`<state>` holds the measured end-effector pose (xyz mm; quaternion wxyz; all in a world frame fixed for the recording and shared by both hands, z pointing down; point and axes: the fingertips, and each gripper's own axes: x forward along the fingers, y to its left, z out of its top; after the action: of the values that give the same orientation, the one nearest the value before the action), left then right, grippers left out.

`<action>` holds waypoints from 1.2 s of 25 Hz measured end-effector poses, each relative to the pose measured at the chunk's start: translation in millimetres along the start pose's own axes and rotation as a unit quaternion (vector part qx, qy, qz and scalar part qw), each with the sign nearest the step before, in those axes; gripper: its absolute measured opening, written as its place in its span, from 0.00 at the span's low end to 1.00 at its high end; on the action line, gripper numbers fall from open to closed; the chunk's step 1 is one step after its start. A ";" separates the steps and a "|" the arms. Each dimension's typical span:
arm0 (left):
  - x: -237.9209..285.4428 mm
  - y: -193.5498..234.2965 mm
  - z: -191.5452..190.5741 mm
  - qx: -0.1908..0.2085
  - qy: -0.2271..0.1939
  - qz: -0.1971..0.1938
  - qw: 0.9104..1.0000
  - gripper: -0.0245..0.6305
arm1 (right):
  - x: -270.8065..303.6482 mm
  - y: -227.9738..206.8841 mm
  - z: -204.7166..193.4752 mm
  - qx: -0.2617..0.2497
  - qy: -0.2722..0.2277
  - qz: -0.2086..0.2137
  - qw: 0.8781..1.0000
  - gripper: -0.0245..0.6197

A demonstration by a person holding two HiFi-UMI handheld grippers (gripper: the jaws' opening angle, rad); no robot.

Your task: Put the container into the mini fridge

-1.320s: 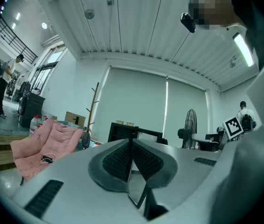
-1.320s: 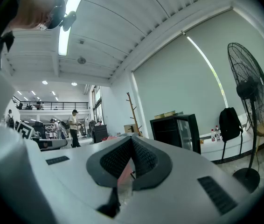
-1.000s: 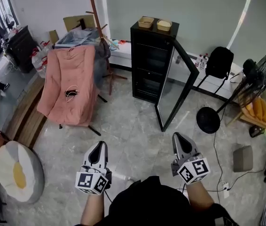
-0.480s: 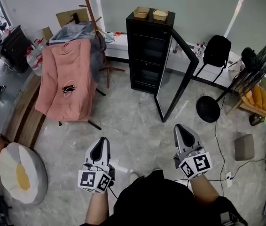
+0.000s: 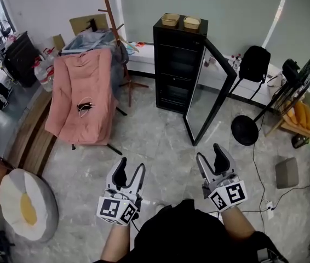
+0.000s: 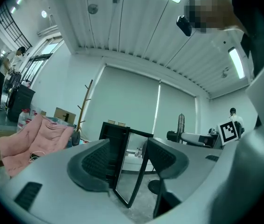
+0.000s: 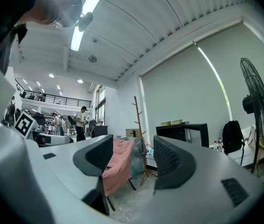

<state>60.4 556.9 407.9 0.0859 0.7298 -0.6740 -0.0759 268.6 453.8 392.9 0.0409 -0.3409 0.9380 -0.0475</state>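
Fridge: black mini fridge point(image 5: 178, 70) stands upright, long axis vertical. Its open front faces the person and dark shelves show inside.
Door: glass door point(image 5: 207, 100) is swung wide on the fridge's right front edge, free edge pointing out toward the person.
Containers: left container point(image 5: 170, 19) and right container point(image 5: 191, 22) are small, tan and open-topped. They sit side by side on top of the fridge, mouths up, not inside it. They are too small to tell which way their long sides run.
Left gripper: left gripper point(image 5: 131, 167) is held low, well out in front of the fridge, and points at it. The jaws are opening with nothing between them. Its own view shows the fridge and door through the gap.
Right gripper: right gripper point(image 5: 210, 155) is low, out in front of the door's free edge. The jaws are opening wide and hold nothing.
Pink cloth: pink cloth point(image 5: 84, 95) is draped over a frame, left of the fridge.
Coat stand: wooden coat stand point(image 5: 113, 32) stands between the cloth and the fridge.
Fan: standing fan point(image 5: 303, 86) is well off to the fridge's right.
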 end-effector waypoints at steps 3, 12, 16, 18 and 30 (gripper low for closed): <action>-5.3 2.0 -0.7 0.004 0.002 -0.005 1.000 0.44 | -2.8 10.1 -0.2 0.006 -0.001 -0.006 1.000 0.45; 2.7 12.9 -5.5 -0.013 -0.001 0.009 1.000 0.46 | 12.3 7.2 -8.3 0.011 0.015 0.004 1.000 0.45; 15.5 28.5 0.8 0.000 -0.014 0.032 0.999 0.46 | 38.3 -5.9 -15.2 0.020 0.007 0.013 1.000 0.45; 30.4 33.3 2.0 0.008 -0.013 0.042 0.999 0.46 | 57.0 -21.2 -20.8 0.027 0.009 0.017 0.999 0.45; 164.4 44.2 16.4 0.035 -0.007 0.044 0.998 0.46 | 143.2 -126.7 -2.3 0.040 -0.021 0.009 0.999 0.44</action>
<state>26.9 389.3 402.9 0.0591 0.7014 -0.7083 -0.0531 239.4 265.1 403.7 0.0745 -0.3311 0.9375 -0.0774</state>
